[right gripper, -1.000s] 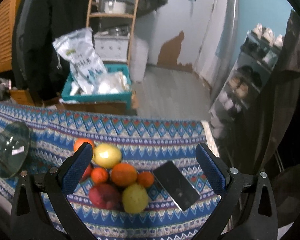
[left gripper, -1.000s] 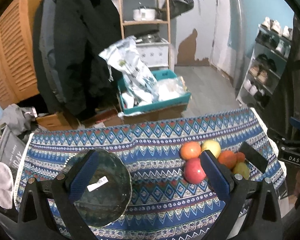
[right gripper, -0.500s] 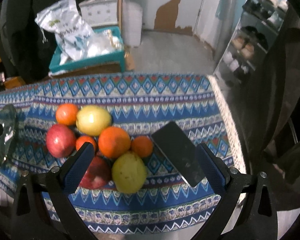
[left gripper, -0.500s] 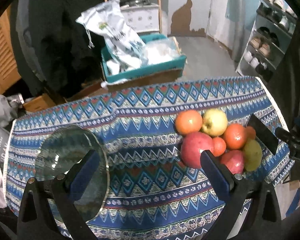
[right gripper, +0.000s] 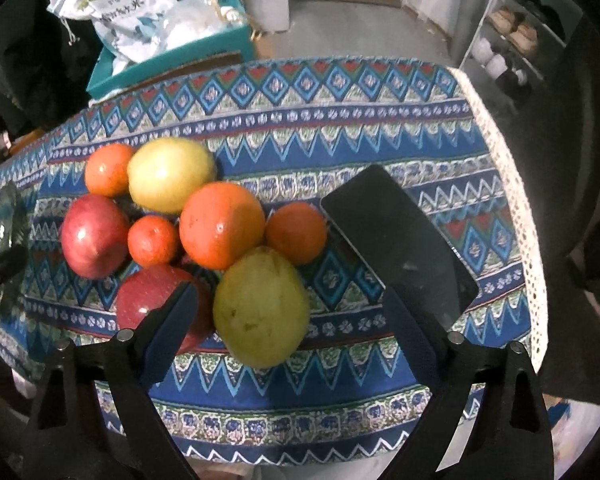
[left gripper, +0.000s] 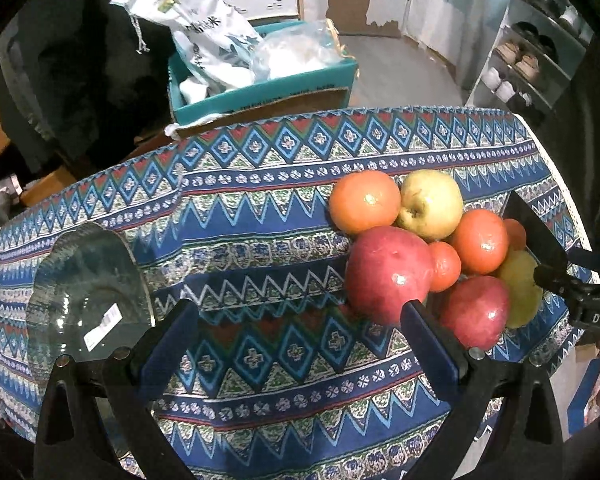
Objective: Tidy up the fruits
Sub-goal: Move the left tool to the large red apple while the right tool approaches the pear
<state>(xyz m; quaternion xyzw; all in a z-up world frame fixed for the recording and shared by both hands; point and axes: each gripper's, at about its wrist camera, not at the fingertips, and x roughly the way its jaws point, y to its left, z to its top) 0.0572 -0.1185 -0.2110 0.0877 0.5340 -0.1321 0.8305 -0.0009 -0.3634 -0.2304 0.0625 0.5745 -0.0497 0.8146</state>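
Observation:
A pile of fruit lies on the patterned tablecloth (left gripper: 260,216): a big red apple (left gripper: 388,272), a second red apple (left gripper: 476,312), a yellow apple (left gripper: 432,204), several oranges (left gripper: 364,200) and a yellow-green pear (right gripper: 260,308). A clear glass bowl (left gripper: 88,292) sits at the table's left. My left gripper (left gripper: 300,328) is open and empty above the cloth between bowl and fruit. My right gripper (right gripper: 292,316) is open, its jaws either side of the pear, apart from it.
A black phone (right gripper: 400,236) lies right of the fruit near the table's lace edge (right gripper: 512,184). Beyond the table stand a teal box (left gripper: 260,92) with white bags and a shoe rack (left gripper: 540,52).
Both grippers have moved forward and down toward the table. The fruit and bowl appear larger and closer. Nothing was grasped.

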